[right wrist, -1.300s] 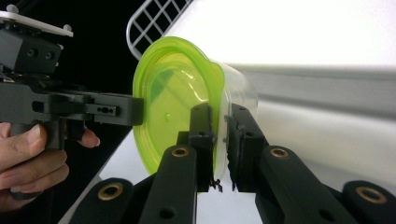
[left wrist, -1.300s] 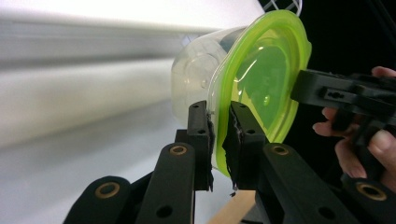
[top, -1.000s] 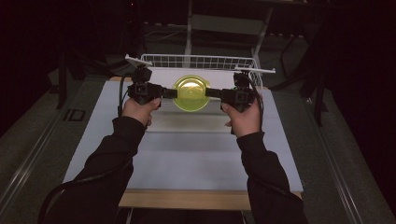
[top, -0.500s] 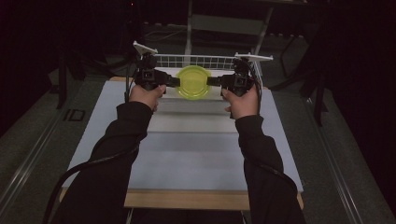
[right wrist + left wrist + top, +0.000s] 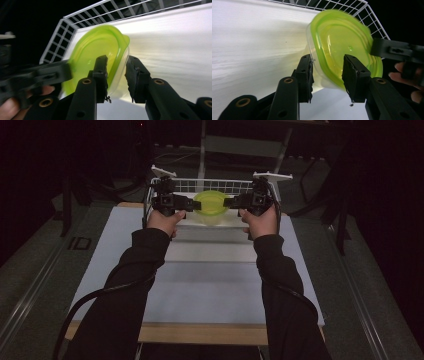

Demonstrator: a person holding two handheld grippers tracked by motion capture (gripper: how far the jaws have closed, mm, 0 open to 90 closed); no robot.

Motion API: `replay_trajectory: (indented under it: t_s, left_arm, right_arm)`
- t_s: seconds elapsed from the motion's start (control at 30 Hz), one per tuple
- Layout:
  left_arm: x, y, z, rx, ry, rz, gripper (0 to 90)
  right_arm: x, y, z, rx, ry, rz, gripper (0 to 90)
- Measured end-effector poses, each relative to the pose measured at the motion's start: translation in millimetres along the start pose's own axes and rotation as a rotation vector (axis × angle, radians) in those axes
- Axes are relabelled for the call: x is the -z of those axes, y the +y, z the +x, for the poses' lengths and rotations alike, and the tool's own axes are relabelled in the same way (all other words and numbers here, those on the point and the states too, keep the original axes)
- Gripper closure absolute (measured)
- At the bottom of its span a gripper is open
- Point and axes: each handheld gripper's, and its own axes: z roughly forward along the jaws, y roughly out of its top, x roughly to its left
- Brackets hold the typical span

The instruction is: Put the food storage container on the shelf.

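1. One clear plastic container with a lime-green lid (image 5: 211, 203) sits in the upper centre of the high view, held between two hand-held grippers over the front part of one white wire basket (image 5: 210, 185). Whether it touches the basket floor cannot be told.
2. The left hand-held gripper (image 5: 189, 205) is just left of the container in the high view. In the left gripper view its two black jaws are clamped on the container's near edge, one jaw on the clear wall below and one on the green lid (image 5: 342, 47).
3. The right hand-held gripper (image 5: 231, 203) is just right of the container in the high view. In the right gripper view its two black jaws pinch the opposite edge: one jaw lies on the green lid (image 5: 97, 50) and the other against the clear side.
4. Each gripper view also shows the other gripper at the far side of the lid, with fingertips of the hand behind it.
5. Two hands, the left hand (image 5: 161, 222) and the right hand (image 5: 260, 222), in two black sleeves, reach up from the bottom of the high view.
6. One pale worktop (image 5: 210, 280) fills the middle of the high view, with the basket at its far end and dark surroundings.
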Motion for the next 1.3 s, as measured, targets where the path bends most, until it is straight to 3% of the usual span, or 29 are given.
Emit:
replay_trajectory:
  t_s: [0.07, 0.2, 0.23, 0.47, 0.7, 0.73, 0.77, 0.8, 0.83, 0.93, 1.03, 1.1, 1.13, 1.2, 1.3]
  left_arm:
    - [-2.6, -0.3, -1.7, -0.001, -0.007, -0.008, 57.7]
    - [-4.8, -0.7, -4.5, -0.014, -0.002, -0.025, 52.8]
    - [-3.6, -0.8, -5.4, -0.025, 0.002, -0.046, 50.8]
    - [15.2, -3.6, -6.1, -0.052, -0.003, -0.078, 42.2]
    - [31.7, -17.9, -9.7, -0.109, 0.01, -0.102, 35.7]
    - [33.8, -20.8, -8.8, -0.113, -0.008, -0.101, 35.7]
    - [36.2, -24.7, -7.7, -0.132, -0.04, -0.093, 27.2]
    - [39.6, -30.4, -7.3, -0.145, -0.066, -0.101, 26.3]
    - [39.6, -30.4, -7.3, -0.145, -0.066, -0.101, 26.2]
    - [47.4, -45.1, -5.3, -0.201, -0.095, -0.118, 23.2]
    - [50.5, -61.1, -3.2, -0.28, -0.106, -0.157, 16.1]
    - [49.9, -67.3, -1.6, -0.286, -0.119, -0.166, 12.2]
    - [46.8, -79.7, 0.7, -0.325, -0.137, -0.153, 8.0]
    - [45.3, -93.4, 3.3, -0.364, -0.137, -0.161, 6.5]
    - [44.3, -106.8, 8.1, -0.368, -0.152, -0.168, 6.4]
  right_arm:
    - [-2.6, 2.0, -4.3, -0.018, 0.001, 0.01, 65.9]
    - [-2.9, 4.1, -6.5, -0.001, -0.01, 0.007, 61.7]
    - [1.7, 4.9, -6.3, 0.027, -0.02, -0.026, 60.1]
    - [16.3, -1.5, -2.2, 0.12, -0.067, -0.03, 55.1]
    - [32.9, -12.9, 4.5, 0.197, -0.066, -0.053, 54.6]
    - [35.4, -14.9, 5.8, 0.201, -0.054, -0.058, 54.7]
    - [41.0, -21.3, 9.5, 0.217, -0.03, -0.067, 54.7]
    - [42.1, -23.8, 10.9, 0.229, -0.023, -0.071, 54.7]
    - [42.1, -23.8, 10.9, 0.229, -0.023, -0.071, 54.7]
    - [46.6, -41.3, 19.8, 0.285, 0.015, -0.079, 57.0]
    - [47.4, -57.0, 27.6, 0.353, 0.016, -0.092, 64.0]
    - [45.4, -67.1, 30.5, 0.378, 0.012, -0.087, 77.1]
    - [43.6, -72.4, 31.7, 0.393, -0.004, -0.082, 80.1]
    - [37.5, -81.9, 33.1, 0.422, -0.02, -0.066, 88.3]
    - [30.8, -91.7, 33.7, 0.439, -0.027, -0.069, 89.7]
